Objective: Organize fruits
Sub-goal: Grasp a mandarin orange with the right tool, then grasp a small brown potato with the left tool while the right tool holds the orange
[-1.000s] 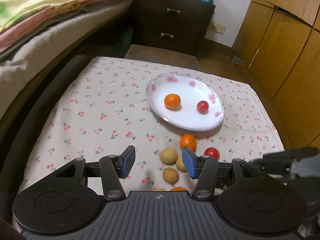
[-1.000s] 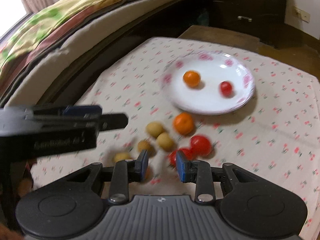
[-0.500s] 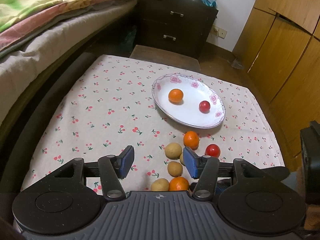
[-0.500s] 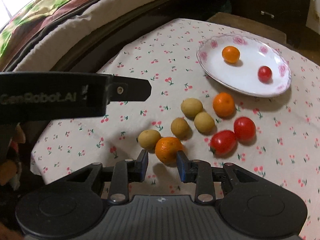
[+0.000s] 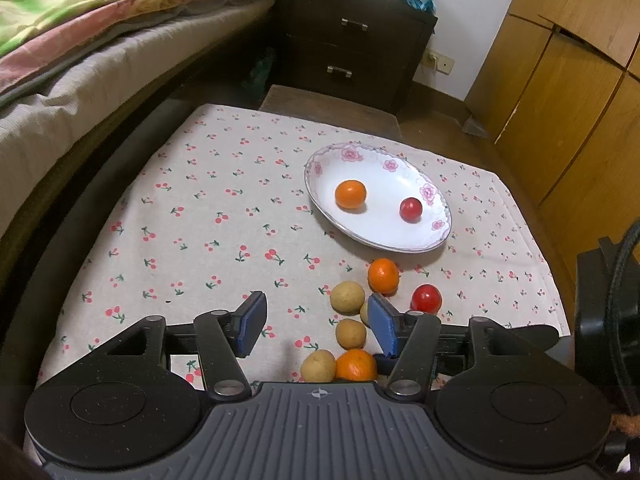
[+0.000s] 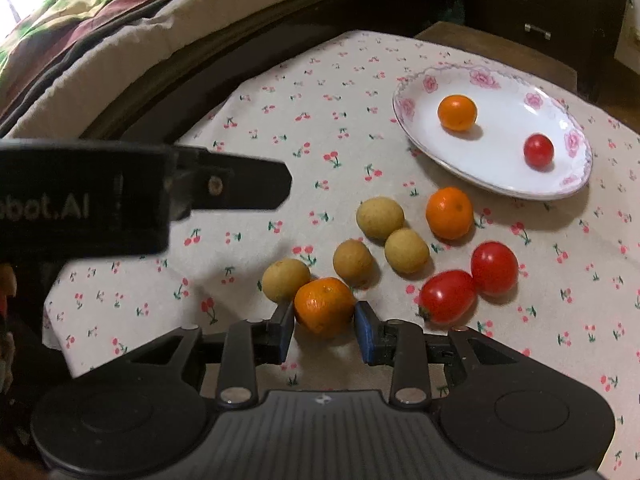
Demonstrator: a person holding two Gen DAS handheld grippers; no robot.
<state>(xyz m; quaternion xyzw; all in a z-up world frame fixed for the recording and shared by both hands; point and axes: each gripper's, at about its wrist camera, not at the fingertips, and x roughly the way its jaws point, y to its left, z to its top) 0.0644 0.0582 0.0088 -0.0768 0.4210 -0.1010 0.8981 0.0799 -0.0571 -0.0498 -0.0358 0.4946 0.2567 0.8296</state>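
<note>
The table [image 6: 280,128], covered by a cherry-print cloth, is carrying ten pieces of fruit in all. Two are sitting on the white flowered plate [image 6: 412,120] toward the far right corner: one orange [image 6: 457,113] and one tomato [image 6: 539,150], lying apart from each other.

The other eight are lying on the cloth between the plate and the near edge. Four of them are small tan fruits: one [image 6: 380,217] is touching a second [image 6: 407,251], a third [image 6: 353,262] is sitting just beside those, and the fourth [image 6: 285,279] is lying closest to the near edge. Two loose tomatoes [image 6: 494,268] [image 6: 448,296] are touching one another on the right side of the group. Two loose oranges complete the count: one [image 6: 449,213] is sitting just in front of the plate, and the other, the near orange [image 6: 325,306], is pressing against the fourth tan fruit.

The right tongs [image 6: 325,330] are reaching around that near orange, with a blue pad on either side of it; the pads are close to its skin, but I cannot tell whether they are gripping it or only bracketing it.

The left tongs [image 5: 316,326] are hanging released and spread wide above the near part of the table, holding nothing. In the left wrist view, the near orange [image 5: 356,365] is showing low between their fingers.
</note>
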